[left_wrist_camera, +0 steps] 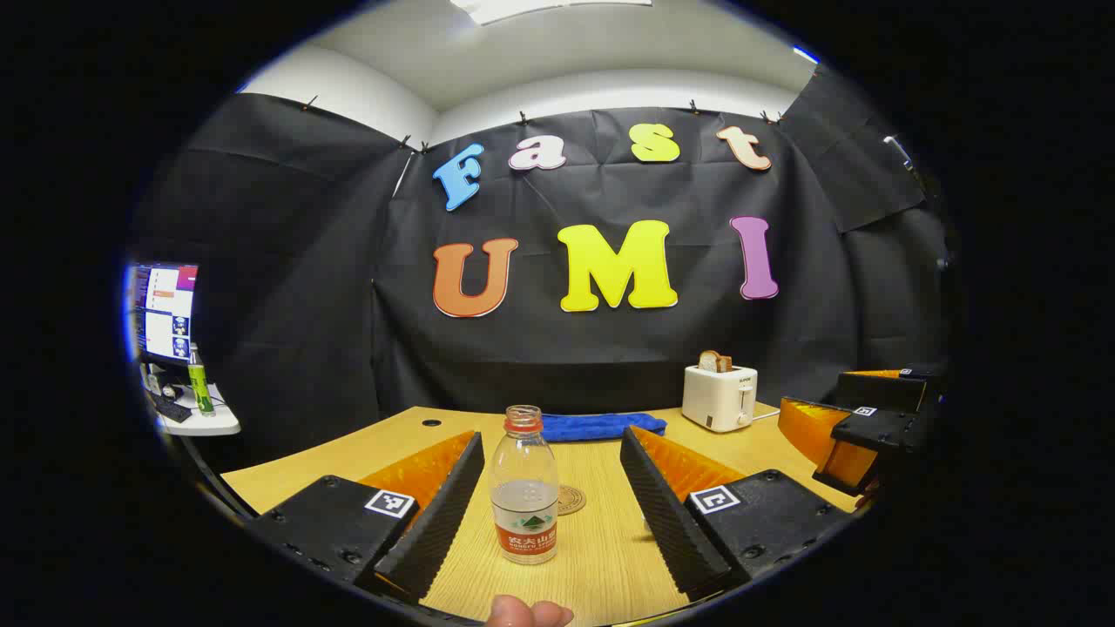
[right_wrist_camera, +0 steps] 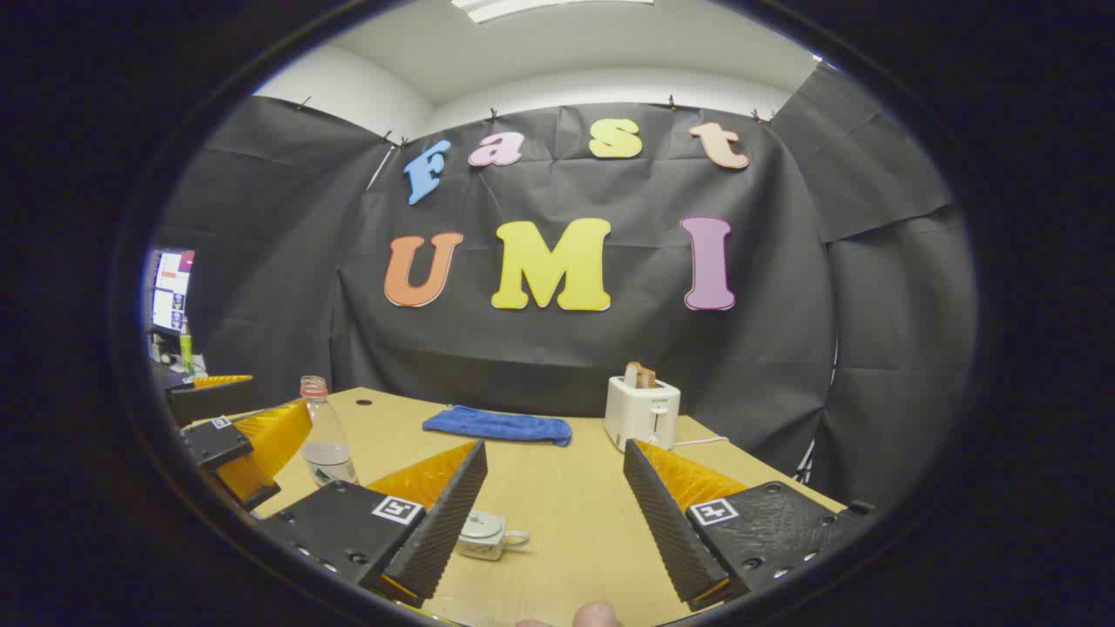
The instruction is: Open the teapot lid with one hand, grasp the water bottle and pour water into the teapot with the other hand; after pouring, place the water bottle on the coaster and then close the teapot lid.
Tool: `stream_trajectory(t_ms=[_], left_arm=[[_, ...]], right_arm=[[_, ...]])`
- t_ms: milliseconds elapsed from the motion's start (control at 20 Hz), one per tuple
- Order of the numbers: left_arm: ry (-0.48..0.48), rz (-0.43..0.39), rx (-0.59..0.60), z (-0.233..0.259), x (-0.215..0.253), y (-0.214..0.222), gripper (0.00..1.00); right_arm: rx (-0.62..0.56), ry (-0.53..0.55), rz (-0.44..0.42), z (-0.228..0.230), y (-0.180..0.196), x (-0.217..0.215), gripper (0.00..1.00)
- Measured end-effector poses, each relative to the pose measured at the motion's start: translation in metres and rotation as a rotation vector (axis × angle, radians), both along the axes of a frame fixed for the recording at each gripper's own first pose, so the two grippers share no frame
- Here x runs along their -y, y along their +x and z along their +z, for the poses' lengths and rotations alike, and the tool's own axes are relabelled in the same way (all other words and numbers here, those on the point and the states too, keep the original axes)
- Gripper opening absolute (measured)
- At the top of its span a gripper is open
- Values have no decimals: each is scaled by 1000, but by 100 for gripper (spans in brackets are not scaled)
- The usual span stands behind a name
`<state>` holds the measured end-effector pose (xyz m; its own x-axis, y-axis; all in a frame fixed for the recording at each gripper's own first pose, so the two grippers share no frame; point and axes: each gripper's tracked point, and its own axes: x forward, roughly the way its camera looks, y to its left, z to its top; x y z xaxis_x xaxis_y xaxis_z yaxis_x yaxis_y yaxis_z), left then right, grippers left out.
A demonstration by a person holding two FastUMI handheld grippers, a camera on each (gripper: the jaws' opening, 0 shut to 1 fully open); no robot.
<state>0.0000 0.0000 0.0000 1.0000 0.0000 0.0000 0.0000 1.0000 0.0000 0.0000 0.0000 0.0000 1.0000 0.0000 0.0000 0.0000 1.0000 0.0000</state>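
Note:
A clear plastic water bottle (left_wrist_camera: 524, 488) with an orange label and some water in it stands upright on the wooden table (left_wrist_camera: 601, 557). It stands between the spread fingers of my left gripper (left_wrist_camera: 551, 434), which is open and not touching it. A round coaster (left_wrist_camera: 571, 500) lies just behind the bottle to its right. In the right gripper view a small white teapot (right_wrist_camera: 485, 534) with its lid on sits low between the fingers of my right gripper (right_wrist_camera: 555, 448), close to that view's left finger. The right gripper is open too. The bottle (right_wrist_camera: 327, 434) stands at the left there.
A blue cloth (left_wrist_camera: 601, 426) lies near the table's far edge and a white toaster (left_wrist_camera: 719, 396) with bread stands to its right. The right gripper's body (left_wrist_camera: 862, 431) is at the right side. A side desk with a monitor (left_wrist_camera: 164, 309) stands far left.

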Motion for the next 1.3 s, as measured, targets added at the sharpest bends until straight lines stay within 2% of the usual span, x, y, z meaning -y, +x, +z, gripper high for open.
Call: stream_trajectory(t_ms=[850,900,1300], left_arm=[[-4,-3,-7,2,-1,-4,99],[-3,-3,-7,2,-1,-4,99],[-3,5,-15,1,-3,-3,99]], right_arm=[[8,-15,12,3,-7,-6,95],[5,-12,15,1,-6,-7,97],[-23,-14,25,-16,2,-10,95]])
